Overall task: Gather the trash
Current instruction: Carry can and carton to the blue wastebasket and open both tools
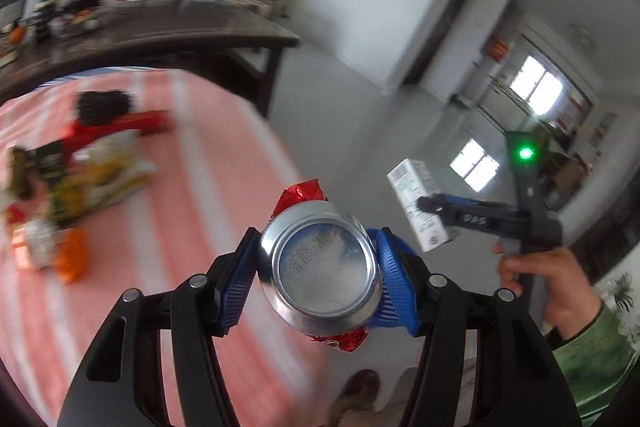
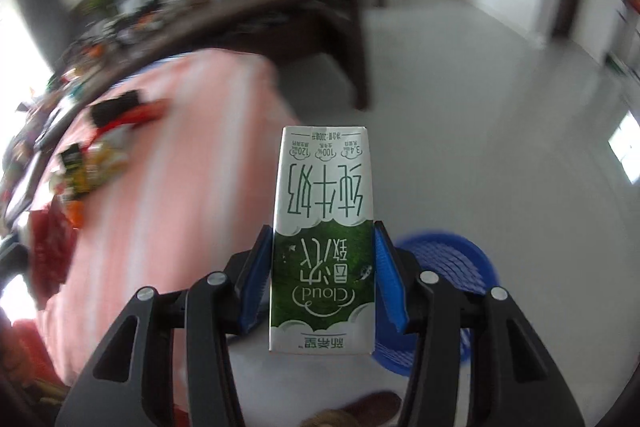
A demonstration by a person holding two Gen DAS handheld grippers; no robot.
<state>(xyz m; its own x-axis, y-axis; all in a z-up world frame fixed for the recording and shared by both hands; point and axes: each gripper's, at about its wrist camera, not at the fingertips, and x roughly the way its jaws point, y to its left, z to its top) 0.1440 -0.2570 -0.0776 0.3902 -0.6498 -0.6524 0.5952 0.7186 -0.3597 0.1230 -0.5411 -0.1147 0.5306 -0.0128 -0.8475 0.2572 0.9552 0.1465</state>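
My left gripper [image 1: 318, 267] is shut on a crushed red drink can [image 1: 320, 269], its silver bottom facing the camera, held in the air past the table's edge. My right gripper [image 2: 323, 261] is shut on a green and white milk carton [image 2: 323, 239], held upside down above the floor. The right gripper [image 1: 430, 205] with the carton [image 1: 416, 209] also shows in the left wrist view, to the right of the can. A pile of wrappers and packets [image 1: 80, 167] lies on the pink striped tablecloth [image 1: 192, 211].
A blue plastic basket [image 2: 448, 275] stands on the grey floor below the right gripper. A dark wooden table [image 1: 180, 35] with clutter stands behind the pink table. More wrappers [image 2: 96, 155] lie on the cloth in the right wrist view. Shoes show at the bottom edge.
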